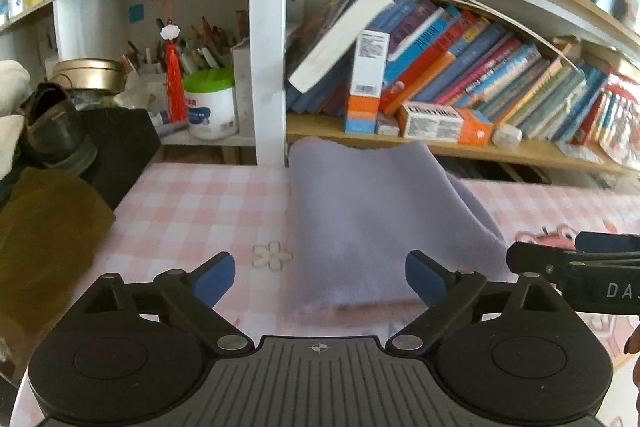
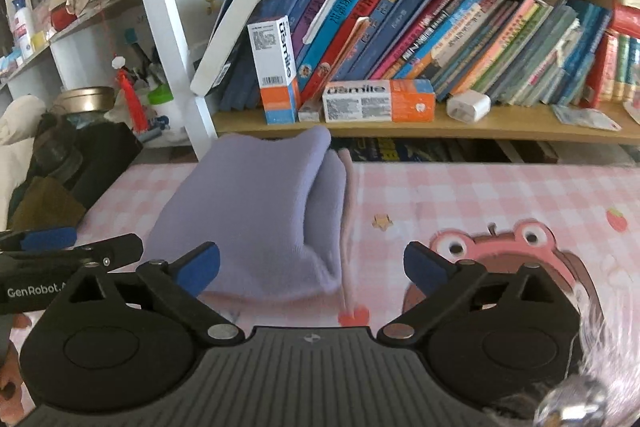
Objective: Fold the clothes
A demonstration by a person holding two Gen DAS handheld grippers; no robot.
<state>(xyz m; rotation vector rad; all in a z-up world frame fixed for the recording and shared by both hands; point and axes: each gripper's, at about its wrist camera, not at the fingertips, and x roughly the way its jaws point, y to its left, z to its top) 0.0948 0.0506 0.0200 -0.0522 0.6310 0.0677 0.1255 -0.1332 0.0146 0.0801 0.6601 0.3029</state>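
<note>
A lilac garment [image 1: 372,211] lies folded into a thick rectangle on the pink checked tablecloth [image 1: 192,211]. In the right wrist view the garment [image 2: 256,215] shows a folded layer on its right side and a pink edge along it. My left gripper [image 1: 320,277] is open and empty, just short of the garment's near edge. My right gripper [image 2: 312,269] is open and empty, at the garment's near right corner. Each gripper shows at the edge of the other's view, the right one [image 1: 576,259] and the left one [image 2: 52,247].
A shelf unit with a white post [image 1: 268,39] stands right behind the table, full of leaning books [image 2: 440,27] and small boxes [image 2: 378,101]. A black box with a dark shoe [image 1: 52,127] and olive cloth [image 1: 44,235] sit at the left.
</note>
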